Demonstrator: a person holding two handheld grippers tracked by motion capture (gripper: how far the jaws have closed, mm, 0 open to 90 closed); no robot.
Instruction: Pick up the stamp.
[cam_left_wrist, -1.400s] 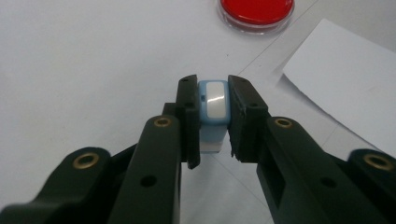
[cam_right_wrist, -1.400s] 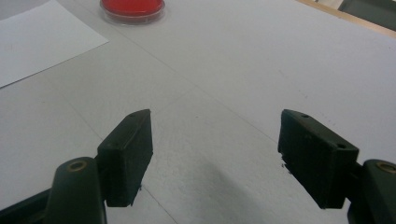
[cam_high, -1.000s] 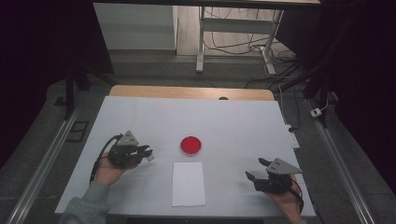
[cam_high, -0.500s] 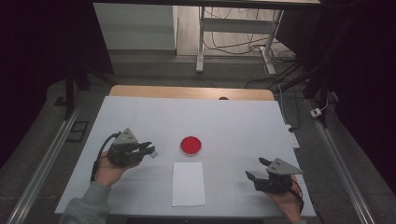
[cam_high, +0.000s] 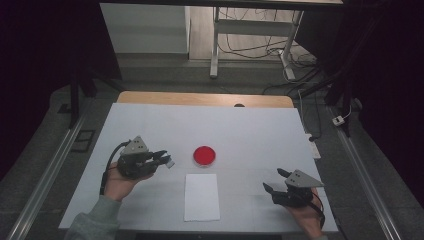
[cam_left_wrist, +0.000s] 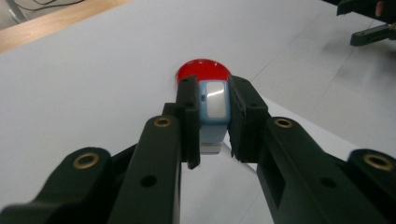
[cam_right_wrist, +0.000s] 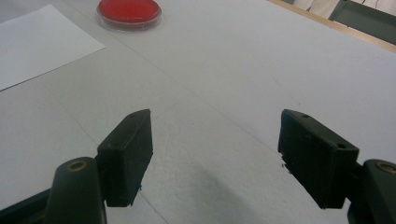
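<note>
Left claw (cam_high: 167, 160): clamped on a small light-blue block (cam_left_wrist: 213, 103) with a white face, seen between the 2 jaws in the left gripper view; it is held off the tabletop (cam_high: 250, 135), left of the red dish (cam_high: 205, 156).
Right claw (cam_high: 274, 181): jaws apart with nothing between them, held low over the tabletop near its right front corner.
Block location: gripped in the left claw, lined up with the red dish just beyond it in the left gripper view.
White sheet (cam_high: 201, 196): lying flat on the tabletop just in front of the dish, between the 2 hands.
Step in hand: the block is judged to be in carriage toward the dish or the sheet; which is the target cannot be told.
Next move: a short level travel to the right is called for, then a lowering.
Edges: the sheet's near edge lies close to the tabletop's front edge.
Open room: wide bare surface is left behind the dish and to its right.
</note>
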